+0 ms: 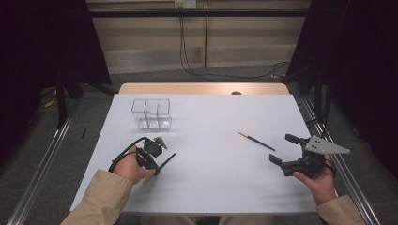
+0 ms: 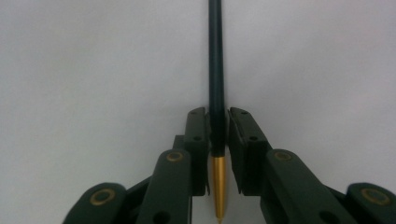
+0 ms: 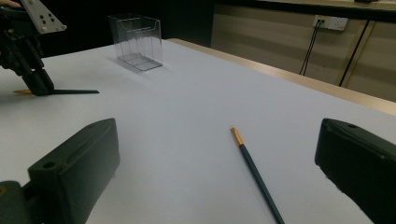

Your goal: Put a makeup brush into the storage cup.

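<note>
White table (image 1: 211, 178); your left hand-held gripper (image 1: 157, 159) is clamped on a dark pencil (image 2: 215, 70) just in front of the clear organizer (image 1: 151, 114); your right hand-held gripper (image 1: 280, 150) gapes wide, a second pencil (image 1: 256, 140) farther right of the organizer.

Premises read as a laboratory recording bay, not a home or shop. A white counter (image 1: 206, 154) stands inside a metal frame (image 1: 42, 159), with rails along both sides and a crossbar overhead. Black curtains (image 1: 361, 56) close off both flanks. Grey carpet floor (image 1: 141, 77) carries loose cables (image 1: 197, 70) running up to a wall socket (image 3: 329, 22) on plain beige panelling (image 1: 253, 42).
</note>
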`<action>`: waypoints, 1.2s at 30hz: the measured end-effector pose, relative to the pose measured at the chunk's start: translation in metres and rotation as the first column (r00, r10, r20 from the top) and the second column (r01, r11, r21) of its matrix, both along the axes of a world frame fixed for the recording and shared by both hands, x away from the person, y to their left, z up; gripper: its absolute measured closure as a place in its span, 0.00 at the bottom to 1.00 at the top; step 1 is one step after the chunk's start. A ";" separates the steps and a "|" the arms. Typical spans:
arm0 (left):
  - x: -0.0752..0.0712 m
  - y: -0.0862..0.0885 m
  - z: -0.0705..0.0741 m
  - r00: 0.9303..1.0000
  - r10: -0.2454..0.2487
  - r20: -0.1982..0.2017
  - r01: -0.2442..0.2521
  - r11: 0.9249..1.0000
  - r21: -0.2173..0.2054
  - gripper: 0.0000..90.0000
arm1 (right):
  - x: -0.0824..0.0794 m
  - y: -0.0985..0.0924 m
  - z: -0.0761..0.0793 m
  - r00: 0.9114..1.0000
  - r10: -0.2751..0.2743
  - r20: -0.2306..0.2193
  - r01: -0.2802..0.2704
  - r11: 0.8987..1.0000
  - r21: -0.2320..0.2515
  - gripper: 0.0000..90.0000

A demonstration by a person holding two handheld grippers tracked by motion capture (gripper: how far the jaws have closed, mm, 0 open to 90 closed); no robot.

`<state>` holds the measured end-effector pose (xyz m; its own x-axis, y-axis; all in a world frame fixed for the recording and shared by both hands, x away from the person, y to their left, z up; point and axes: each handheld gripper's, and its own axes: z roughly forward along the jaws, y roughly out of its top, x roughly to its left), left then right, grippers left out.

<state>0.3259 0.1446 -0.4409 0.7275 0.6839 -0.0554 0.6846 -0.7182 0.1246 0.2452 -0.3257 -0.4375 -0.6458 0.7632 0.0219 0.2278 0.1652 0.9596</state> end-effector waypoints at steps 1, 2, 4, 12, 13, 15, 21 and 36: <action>0.000 -0.002 0.000 1.000 -0.002 0.000 0.002 1.000 0.010 0.92 | 0.000 0.000 0.000 1.000 0.001 0.000 -0.001 1.000 0.000 0.00; 0.000 -0.003 0.000 1.000 -0.003 -0.002 0.003 1.000 0.016 0.92 | 0.000 0.000 0.000 1.000 0.001 0.000 -0.001 1.000 -0.001 0.00; 0.001 -0.004 0.000 1.000 -0.008 -0.009 0.008 1.000 0.028 0.92 | 0.000 0.000 0.000 1.000 0.001 0.001 -0.001 1.000 -0.001 0.00; 0.002 -0.002 0.001 1.000 -0.027 -0.012 0.027 1.000 0.005 0.93 | 0.000 -0.001 -0.001 1.000 0.007 -0.011 -0.007 1.000 -0.002 0.00; 0.003 -0.001 0.001 0.999 -0.030 -0.016 0.030 1.000 -0.005 0.93 | 0.000 -0.001 0.000 1.000 0.010 -0.012 -0.010 1.000 -0.001 0.00; 0.005 0.000 0.002 0.999 -0.038 -0.024 0.037 0.999 -0.019 0.93 | 0.000 0.000 0.000 1.000 0.010 -0.014 -0.010 1.000 -0.004 0.00; 0.008 0.001 0.009 0.998 -0.066 -0.013 0.065 0.996 -0.067 0.93 | 0.002 0.001 0.000 0.999 0.019 -0.028 -0.019 1.000 0.005 0.00; 0.021 -0.017 0.026 0.990 -0.138 0.024 0.140 0.983 -0.115 0.93 | 0.013 0.010 0.004 0.993 0.063 -0.102 -0.064 0.998 -0.006 0.00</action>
<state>0.3471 0.1273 -0.4153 0.8166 0.5654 -0.1163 0.5762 -0.7865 0.2223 0.2578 -0.3156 -0.4339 -0.6880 0.7209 0.0831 0.3129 0.1915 0.9303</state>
